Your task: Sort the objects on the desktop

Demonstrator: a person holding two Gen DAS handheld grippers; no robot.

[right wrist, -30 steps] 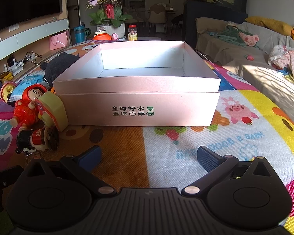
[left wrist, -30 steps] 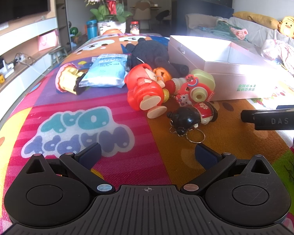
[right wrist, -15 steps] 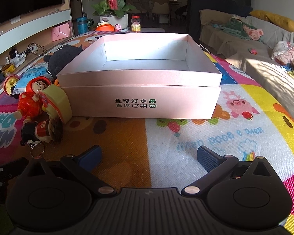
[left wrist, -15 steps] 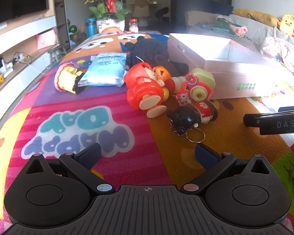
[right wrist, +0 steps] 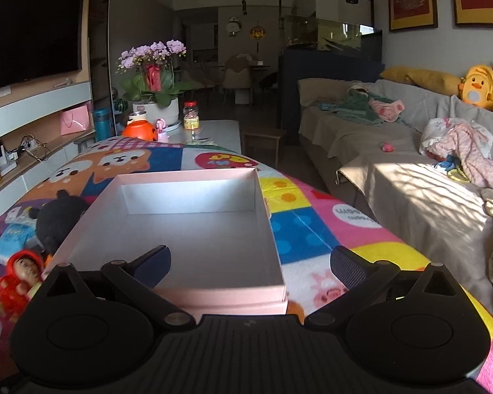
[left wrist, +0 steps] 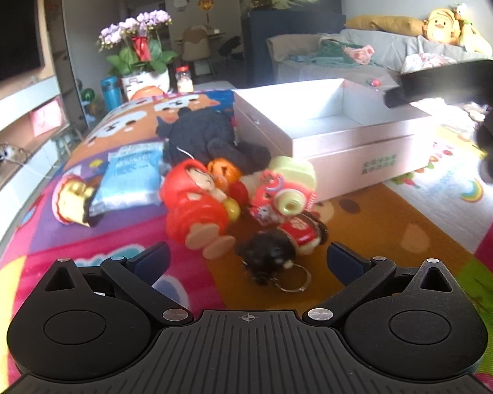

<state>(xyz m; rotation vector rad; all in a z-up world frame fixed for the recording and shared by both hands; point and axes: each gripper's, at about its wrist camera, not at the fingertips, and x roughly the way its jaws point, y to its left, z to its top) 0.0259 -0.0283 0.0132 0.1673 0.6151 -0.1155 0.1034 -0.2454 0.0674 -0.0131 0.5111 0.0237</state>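
A pile of toys lies on the colourful mat left of an open, empty pink box. Nearest me is a black-haired doll keychain, with a red figure, a pink and green toy, a black plush, a blue packet and a yellow figure behind. My left gripper is open, low, with the keychain between its fingertips. My right gripper is open and empty, raised over the near edge of the box. The red figure shows at the left there.
A sofa with clothes and plush toys runs along the right. A flower pot, a jar and an orange pot stand beyond the mat's far end. A TV shelf lines the left wall.
My left gripper moved forward up to the keychain. My right gripper rose and moved forward over the box, so it now looks down into it.
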